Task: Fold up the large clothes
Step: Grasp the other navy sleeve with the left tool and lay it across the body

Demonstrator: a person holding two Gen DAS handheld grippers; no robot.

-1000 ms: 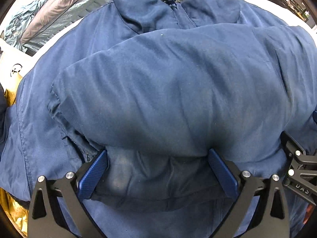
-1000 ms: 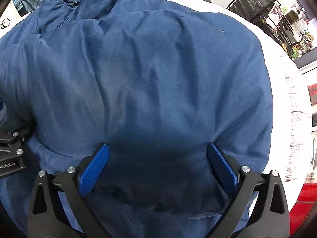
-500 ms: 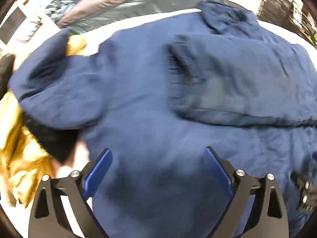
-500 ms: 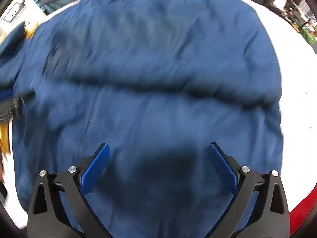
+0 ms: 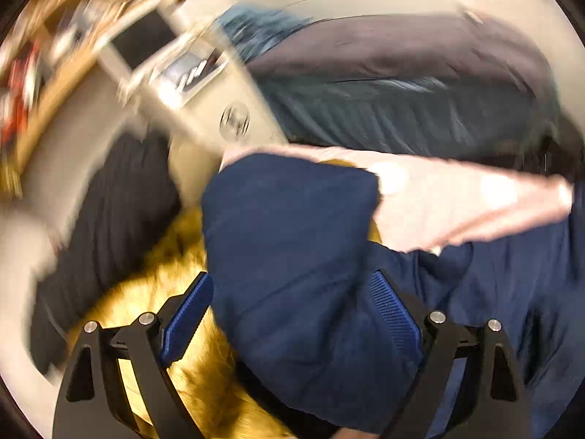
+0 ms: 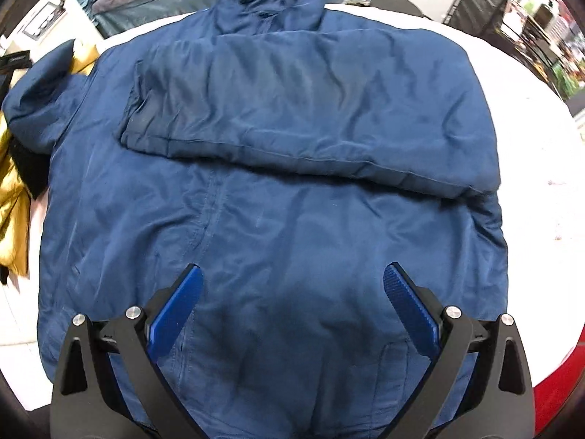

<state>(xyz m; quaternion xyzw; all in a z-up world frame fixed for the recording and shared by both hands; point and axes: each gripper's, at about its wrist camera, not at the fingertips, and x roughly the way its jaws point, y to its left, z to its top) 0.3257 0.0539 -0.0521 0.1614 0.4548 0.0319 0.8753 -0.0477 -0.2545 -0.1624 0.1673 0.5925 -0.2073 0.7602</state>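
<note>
White table (image 6: 541, 168) holds a navy jacket (image 6: 278, 190), one sleeve (image 6: 303, 109) folded across its chest. Right gripper (image 6: 290, 303) hovers spread above the jacket's hem; left gripper (image 5: 292, 314) gapes around the jacket's other sleeve (image 5: 292, 241), over a gold garment (image 5: 153, 292).

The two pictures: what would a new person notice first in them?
The big blue jacket fills the right wrist view, lying flat on the white table, with one sleeve folded across its chest. In the blurred left wrist view, the other sleeve lies between the open left gripper fingers, over a shiny yellow garment.
</note>
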